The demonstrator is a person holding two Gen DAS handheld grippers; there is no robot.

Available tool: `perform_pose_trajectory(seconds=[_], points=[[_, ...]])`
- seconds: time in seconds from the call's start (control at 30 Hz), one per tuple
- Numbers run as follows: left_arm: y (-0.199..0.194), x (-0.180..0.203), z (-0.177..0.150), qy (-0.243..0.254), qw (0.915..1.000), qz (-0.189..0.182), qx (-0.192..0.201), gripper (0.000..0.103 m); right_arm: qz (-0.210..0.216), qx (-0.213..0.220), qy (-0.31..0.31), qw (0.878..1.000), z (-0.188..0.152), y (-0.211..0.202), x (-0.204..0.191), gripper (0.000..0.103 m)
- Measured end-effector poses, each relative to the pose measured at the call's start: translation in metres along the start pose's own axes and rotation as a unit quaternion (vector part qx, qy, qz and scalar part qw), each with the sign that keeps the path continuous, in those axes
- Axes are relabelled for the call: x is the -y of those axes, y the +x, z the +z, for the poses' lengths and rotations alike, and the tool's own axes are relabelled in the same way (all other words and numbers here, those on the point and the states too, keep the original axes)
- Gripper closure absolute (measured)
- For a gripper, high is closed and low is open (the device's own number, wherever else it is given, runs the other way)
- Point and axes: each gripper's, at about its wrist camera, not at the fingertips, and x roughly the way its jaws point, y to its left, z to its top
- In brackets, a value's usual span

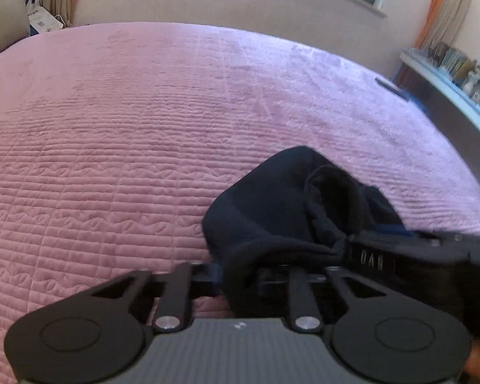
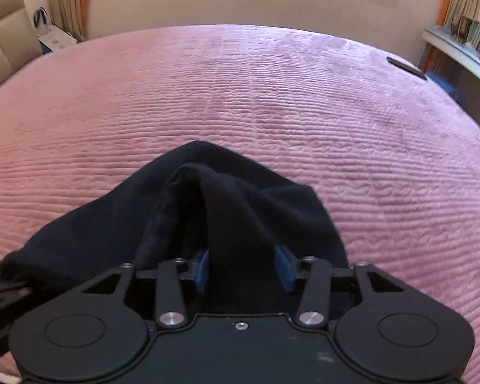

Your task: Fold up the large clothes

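Note:
A dark navy garment [image 1: 272, 204] lies bunched on the pink quilted bed [image 1: 118, 134]. In the left wrist view its cloth drapes over my left gripper [image 1: 240, 272] and hides the fingertips; the jaws stand apart. My right gripper shows at the right as a black body [image 1: 409, 252]. In the right wrist view the same garment [image 2: 240, 204] rises in a fold between the blue pads [image 2: 203, 265] of my right gripper [image 2: 244, 268]. The pads stand wide apart with cloth draped between them.
The pink bed [image 2: 272, 96] fills both views. A dark flat object [image 2: 406, 65] lies at its far right edge. A shelf with books [image 1: 457, 70] runs along the right wall. A padded headboard [image 2: 0, 38] and a paper bag [image 2: 48, 32] stand far left.

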Motion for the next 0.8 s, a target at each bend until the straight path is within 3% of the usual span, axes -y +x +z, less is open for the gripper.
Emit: perform_pose_trajectory(seconds=[0.03, 0.23, 0.33, 0.43, 0.57, 0.63, 0.73, 0.8], points=[[-0.002, 0.0, -0.001, 0.007, 1.0, 0.001, 0.007, 0.091, 0.002, 0.0, 0.004, 1.0, 0.002, -0.001, 0.004, 0.094], [-0.046, -0.013, 0.024, 0.047, 0.9962, 0.017, 0.071, 0.091, -0.013, 0.057, 0.046, 0.997, 0.011, -0.06, 0.079, 0.094], [-0.06, -0.016, 0.039, 0.06, 0.994, 0.021, 0.089, 0.091, 0.029, 0.044, 0.053, 0.997, 0.008, -0.089, 0.122, 0.095], [-0.043, -0.006, 0.032, 0.107, 0.993, 0.027, 0.042, 0.086, 0.023, 0.014, 0.003, 1.0, -0.011, -0.09, 0.137, 0.09], [-0.004, 0.003, -0.011, 0.175, 0.9808, 0.06, -0.062, 0.079, 0.011, -0.079, -0.041, 0.996, -0.052, -0.049, 0.14, 0.089], [-0.008, 0.0, -0.029, 0.182, 0.9793, 0.063, -0.064, 0.076, 0.013, -0.092, -0.048, 0.995, -0.065, -0.045, 0.14, 0.08], [-0.028, -0.007, -0.043, 0.188, 0.977, 0.083, -0.056, 0.054, -0.001, -0.087, -0.062, 0.994, -0.068, -0.062, 0.143, 0.039], [-0.047, -0.015, -0.045, 0.183, 0.9804, 0.06, -0.042, 0.053, 0.004, -0.078, -0.064, 0.995, -0.068, -0.08, 0.15, 0.044]])
